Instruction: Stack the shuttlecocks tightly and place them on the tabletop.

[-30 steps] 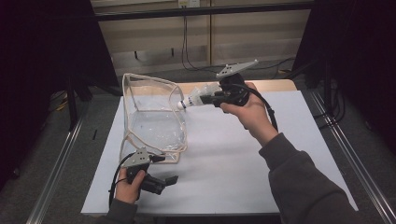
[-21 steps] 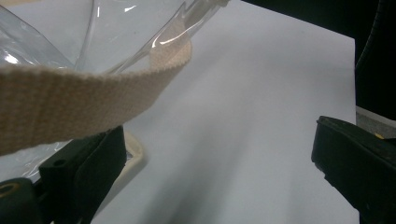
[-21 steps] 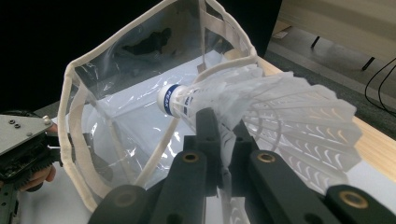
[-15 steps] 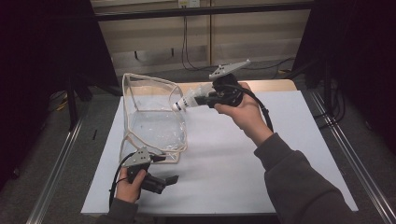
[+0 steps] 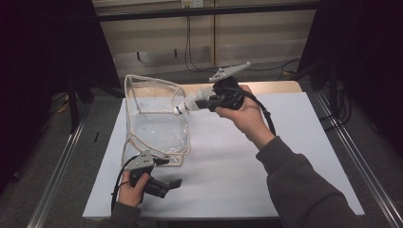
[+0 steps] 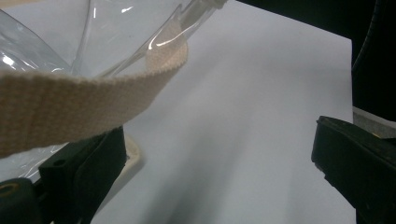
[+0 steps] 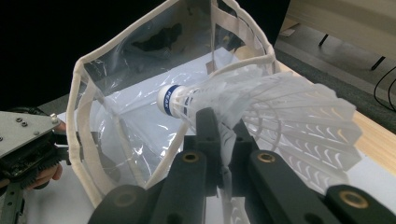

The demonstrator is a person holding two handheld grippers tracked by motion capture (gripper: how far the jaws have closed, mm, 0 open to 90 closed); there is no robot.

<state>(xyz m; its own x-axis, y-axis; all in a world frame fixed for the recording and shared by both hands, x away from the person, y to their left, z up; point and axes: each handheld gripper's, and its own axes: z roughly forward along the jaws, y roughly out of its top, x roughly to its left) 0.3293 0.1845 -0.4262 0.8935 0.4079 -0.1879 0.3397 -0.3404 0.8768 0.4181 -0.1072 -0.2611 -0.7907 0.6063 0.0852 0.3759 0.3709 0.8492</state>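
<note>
Lab: rails (image 5: 54,183), cables (image 5: 189,45), white table (image 5: 294,142)

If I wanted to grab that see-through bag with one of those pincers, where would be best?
Probably the woven cream rim band of the clear bag, coming from the open mouth side. The film walls look slick and crumpled, while the band is flat, thicker and stands free at the edge, so two jaws could likely slip one inside and one outside. The near bottom corner by the left gripper seems easiest.
</note>
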